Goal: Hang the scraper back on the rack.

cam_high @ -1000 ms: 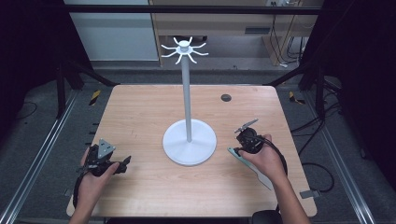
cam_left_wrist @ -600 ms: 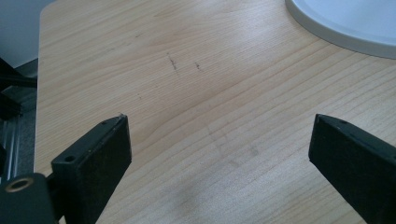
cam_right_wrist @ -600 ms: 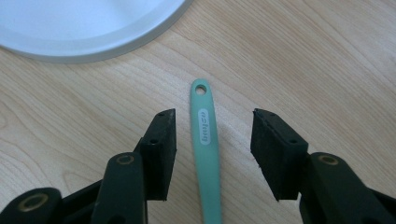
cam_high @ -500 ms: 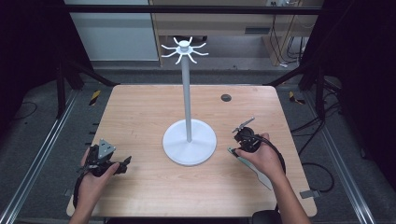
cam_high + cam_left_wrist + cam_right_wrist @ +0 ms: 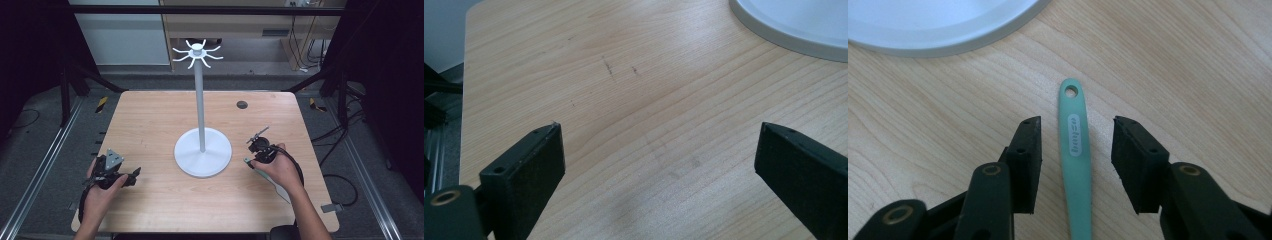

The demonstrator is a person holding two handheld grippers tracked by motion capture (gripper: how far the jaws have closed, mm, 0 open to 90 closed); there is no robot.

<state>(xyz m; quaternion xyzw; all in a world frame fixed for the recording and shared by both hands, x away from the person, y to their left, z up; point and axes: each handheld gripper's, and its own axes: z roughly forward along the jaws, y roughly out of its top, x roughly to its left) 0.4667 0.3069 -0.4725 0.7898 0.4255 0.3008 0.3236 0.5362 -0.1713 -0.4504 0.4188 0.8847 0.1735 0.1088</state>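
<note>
A mint-green utensil lies flat on the table, and its handle point(image 5: 1077, 180), with a hanging hole at the end, points toward the white stand's base point(image 5: 938, 25). My right gripper point(image 5: 1077, 131) straddles that handle; its jaws have just been closing, but gaps still show on both sides of the handle. In the high view this gripper point(image 5: 253, 159) points down at the utensil point(image 5: 274, 182), right of the stand point(image 5: 199, 100). My left gripper point(image 5: 131, 176) rests at the front left, open point(image 5: 659, 145) over bare wood with nothing between its jaws.
The stand's round base point(image 5: 202, 152) sits mid-table, and its tall pole ends in a ring of hooks point(image 5: 197, 52). A dark round grommet point(image 5: 242, 104) is set in the wooden table point(image 5: 150, 125) at the back right. Dark floor and rails surround the table.
</note>
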